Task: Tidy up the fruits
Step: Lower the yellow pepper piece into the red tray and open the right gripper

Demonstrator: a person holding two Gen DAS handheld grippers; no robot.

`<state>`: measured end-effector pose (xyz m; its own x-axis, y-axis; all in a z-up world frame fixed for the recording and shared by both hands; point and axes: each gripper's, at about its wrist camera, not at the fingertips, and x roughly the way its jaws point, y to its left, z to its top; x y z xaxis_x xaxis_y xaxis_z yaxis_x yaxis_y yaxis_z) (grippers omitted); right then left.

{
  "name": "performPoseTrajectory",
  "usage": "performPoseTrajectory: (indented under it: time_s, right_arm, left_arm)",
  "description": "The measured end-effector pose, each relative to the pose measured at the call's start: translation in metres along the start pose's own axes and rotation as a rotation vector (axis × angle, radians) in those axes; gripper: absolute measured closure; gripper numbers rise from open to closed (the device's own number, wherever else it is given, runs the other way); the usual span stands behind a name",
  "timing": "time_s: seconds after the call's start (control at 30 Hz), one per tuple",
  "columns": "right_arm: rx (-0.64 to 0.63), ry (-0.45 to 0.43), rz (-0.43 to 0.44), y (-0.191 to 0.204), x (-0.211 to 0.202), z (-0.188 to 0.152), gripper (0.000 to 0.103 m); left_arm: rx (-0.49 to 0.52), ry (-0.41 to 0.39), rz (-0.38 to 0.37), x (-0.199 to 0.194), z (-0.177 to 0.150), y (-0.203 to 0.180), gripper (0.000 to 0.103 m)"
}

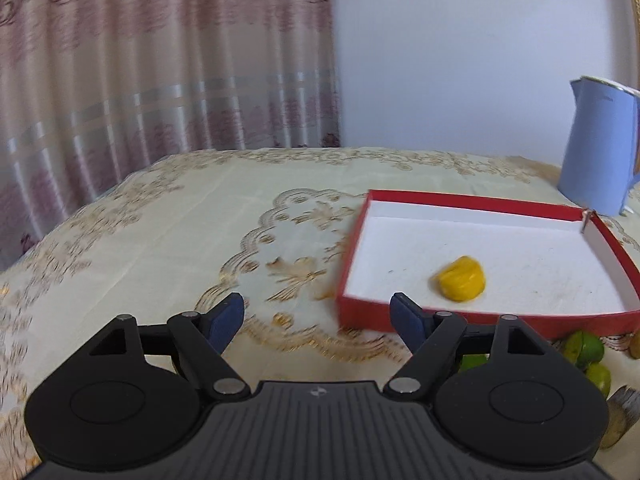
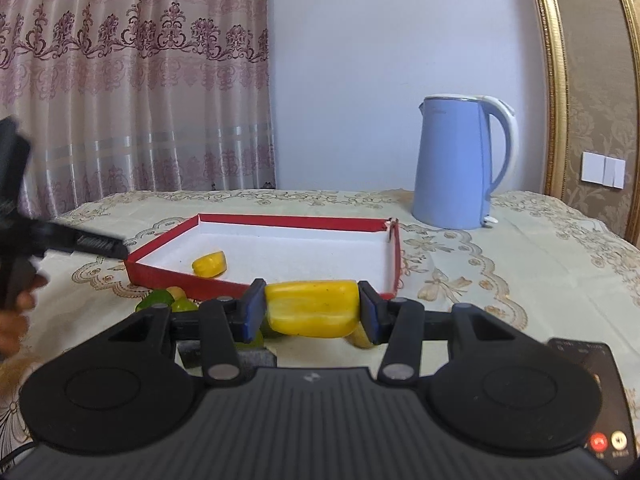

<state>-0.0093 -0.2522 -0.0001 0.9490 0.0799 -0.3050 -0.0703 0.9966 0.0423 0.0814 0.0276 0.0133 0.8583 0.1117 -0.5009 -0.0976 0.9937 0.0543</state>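
The right hand-held gripper (image 2: 311, 312) is clamped on a large yellow fruit piece (image 2: 312, 308), its two blue pads pressing the piece from either side and holding it crosswise just above the tabletop (image 2: 520, 248), in front of the near wall of the red tray (image 2: 168, 270); beneath and behind the held piece lie green fruits (image 2: 160, 300) and another yellow bit, partly hidden by the fingers, so their count is hard to tell; inside the tray, on its white floor near the front-left corner, rests a small yellow fruit (image 2: 209, 264); beyond the tray's far-right corner stands a blue kettle (image 2: 456, 164), upright, with a white handle; a phone (image 2: 588, 392) lies at the lower right edge; the left hand-held gripper (image 1: 318, 316) is spread wide with nothing between its blue pads, hovering over the embroidered tablecloth (image 1: 160, 240) just left of the tray's near-left corner (image 1: 348, 312); from its camera the small yellow fruit (image 1: 460, 279) sits in the tray close to the near wall, the green fruits (image 1: 584, 346) lie on the cloth just outside that wall to the right, and the kettle (image 1: 596, 148) shows at the right edge; a patterned curtain (image 1: 140, 60) hangs behind.
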Motion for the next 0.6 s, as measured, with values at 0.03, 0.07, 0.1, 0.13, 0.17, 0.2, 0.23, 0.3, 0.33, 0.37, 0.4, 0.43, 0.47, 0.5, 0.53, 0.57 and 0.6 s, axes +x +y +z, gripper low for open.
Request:
performPoseTrajectory:
  time_s: [0.03, 0.07, 0.1, 0.13, 0.17, 0.2, 0.23, 0.3, 0.33, 0.37, 0.4, 0.43, 0.47, 0.5, 0.53, 0.57, 0.6]
  right_arm:
    - [0.002, 0.001, 0.004, 0.0, 0.003, 0.002, 0.057]
    - [0.006, 0.001, 0.008, -0.001, 0.006, 0.004, 0.057]
    - [0.01, 0.003, 0.012, -0.002, 0.01, 0.006, 0.057]
    - [0.013, 0.005, 0.016, -0.004, 0.013, 0.009, 0.057]
    - [0.016, 0.006, 0.019, -0.005, 0.017, 0.011, 0.057]
    - [0.019, 0.007, 0.02, -0.006, 0.021, 0.014, 0.057]
    - [0.021, 0.007, 0.02, -0.007, 0.026, 0.016, 0.057]
    - [0.022, 0.004, 0.017, -0.007, 0.033, 0.021, 0.057]
    - [0.023, 0.003, 0.017, -0.008, 0.035, 0.024, 0.057]
    - [0.022, 0.001, 0.018, -0.007, 0.038, 0.026, 0.057]
    - [0.018, 0.0, 0.02, -0.007, 0.041, 0.029, 0.057]
    - [0.013, -0.001, 0.019, -0.006, 0.044, 0.031, 0.057]
    - [0.006, -0.001, 0.019, -0.005, 0.046, 0.034, 0.057]
    - [0.002, -0.001, 0.02, -0.005, 0.049, 0.035, 0.057]
    - [-0.001, -0.002, 0.021, -0.005, 0.052, 0.038, 0.057]
    - [-0.004, 0.0, 0.022, -0.005, 0.055, 0.04, 0.057]
    - [-0.008, 0.004, 0.023, -0.005, 0.06, 0.041, 0.057]
  left_arm:
    - [-0.003, -0.003, -0.002, 0.0, -0.003, 0.001, 0.023]
    - [-0.006, -0.005, -0.01, 0.001, -0.006, 0.003, 0.023]
    - [-0.013, -0.006, -0.014, 0.003, -0.008, 0.004, 0.023]
    - [-0.017, -0.001, -0.016, 0.004, -0.009, 0.006, 0.023]
    - [-0.022, 0.003, -0.026, 0.006, -0.011, 0.007, 0.023]
    - [-0.024, 0.008, -0.038, 0.008, -0.013, 0.007, 0.023]
    - [-0.027, 0.012, -0.042, 0.008, -0.015, 0.007, 0.023]
    - [-0.013, 0.004, -0.046, 0.01, -0.017, 0.004, 0.023]
    - [-0.006, -0.003, -0.039, 0.009, -0.018, 0.003, 0.023]
    - [-0.001, -0.014, -0.027, 0.008, -0.019, 0.002, 0.023]
    - [0.009, -0.028, -0.019, 0.007, -0.02, 0.0, 0.023]
    - [0.017, -0.035, -0.019, 0.007, -0.021, 0.0, 0.022]
    - [0.023, -0.038, -0.017, 0.007, -0.021, -0.002, 0.021]
    - [0.024, -0.039, -0.014, 0.007, -0.021, -0.002, 0.021]
    - [0.023, -0.039, -0.016, 0.007, -0.021, -0.002, 0.021]
    - [0.021, -0.036, -0.019, 0.008, -0.021, -0.001, 0.02]
    - [0.015, -0.031, -0.02, 0.009, -0.022, 0.0, 0.019]
